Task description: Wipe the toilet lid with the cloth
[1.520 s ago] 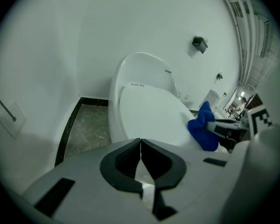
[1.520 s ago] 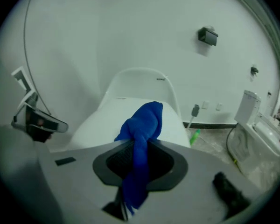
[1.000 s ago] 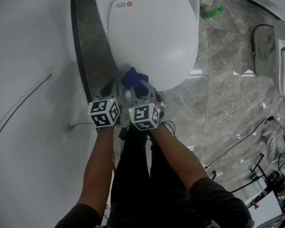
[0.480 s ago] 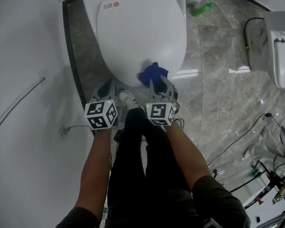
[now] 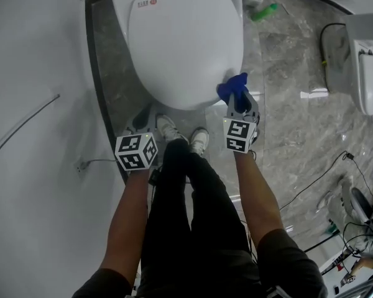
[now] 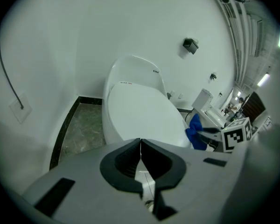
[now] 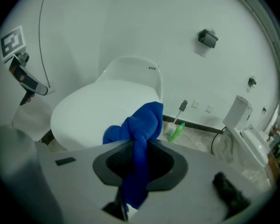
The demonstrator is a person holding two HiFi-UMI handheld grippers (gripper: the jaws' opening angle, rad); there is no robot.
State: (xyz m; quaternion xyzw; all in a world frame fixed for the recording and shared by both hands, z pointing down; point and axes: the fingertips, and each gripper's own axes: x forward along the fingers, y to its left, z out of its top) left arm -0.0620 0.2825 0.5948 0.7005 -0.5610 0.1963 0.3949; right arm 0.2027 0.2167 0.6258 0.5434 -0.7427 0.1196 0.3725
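Head view: my right gripper [image 5: 235, 97] pinches the cloth [image 5: 230, 85] at the rim of the toilet lid [image 5: 185, 42]; left gripper [image 6: 140, 146] closed, empty; wiping looks unfinished.

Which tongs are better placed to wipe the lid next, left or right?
Right, probably. The right tongs are shut on the cloth, at the edge of the lid. The left tongs are shut, empty and off the lid.

A wall [image 5: 37, 54] crowds the toilet lid [image 5: 186, 48] from left; floor [image 5: 286, 104] rightward lies open.
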